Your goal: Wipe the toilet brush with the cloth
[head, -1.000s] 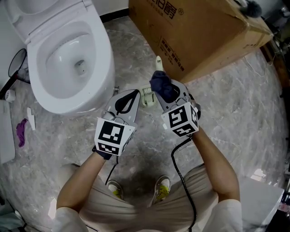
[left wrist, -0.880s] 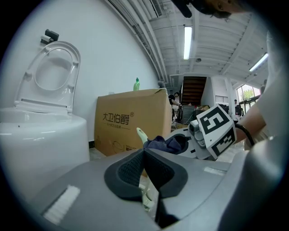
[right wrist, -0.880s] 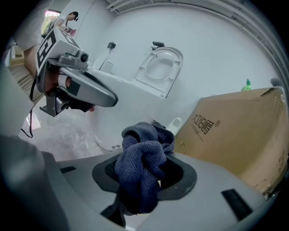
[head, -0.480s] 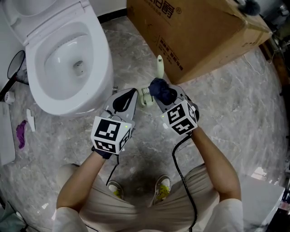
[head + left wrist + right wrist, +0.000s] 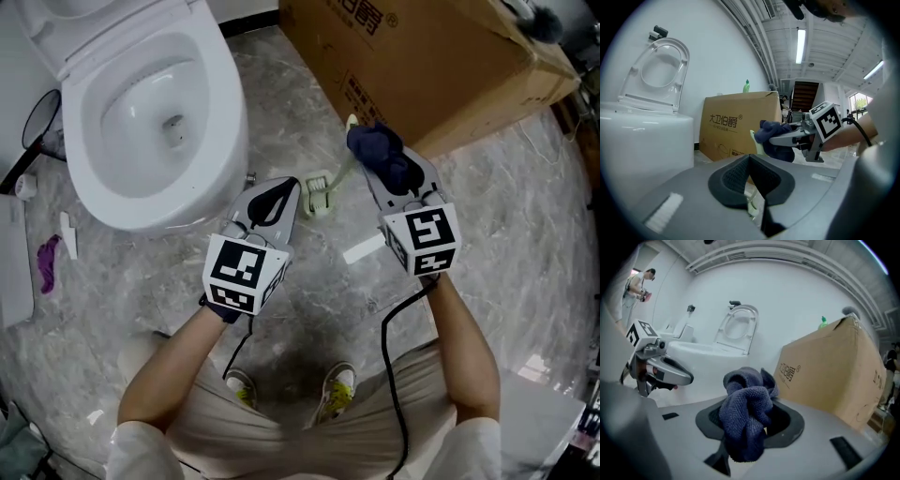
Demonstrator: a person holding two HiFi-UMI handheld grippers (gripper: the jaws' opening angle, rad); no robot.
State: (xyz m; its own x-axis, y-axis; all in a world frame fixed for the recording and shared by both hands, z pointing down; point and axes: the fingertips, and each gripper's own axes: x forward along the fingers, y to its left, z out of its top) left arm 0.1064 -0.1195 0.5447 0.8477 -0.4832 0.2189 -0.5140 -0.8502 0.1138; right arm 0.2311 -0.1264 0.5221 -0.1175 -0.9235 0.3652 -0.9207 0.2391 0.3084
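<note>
Two grippers | left gripper (image 5: 289, 190) clenched on toilet brush (image 5: 319, 194), 12 o'clock, grip half-hidden in head view | right gripper (image 5: 373, 167) grasps cloth (image 5: 380, 153), 1 o'clock, against handle (image 5: 757, 143); brush hidden in its view.

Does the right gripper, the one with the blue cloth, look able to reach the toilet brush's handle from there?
Probably yes. The right gripper has its cloth right at the upper handle of the toilet brush, with nothing between them. The left gripper holds the head end. The cardboard box stands close behind.
</note>
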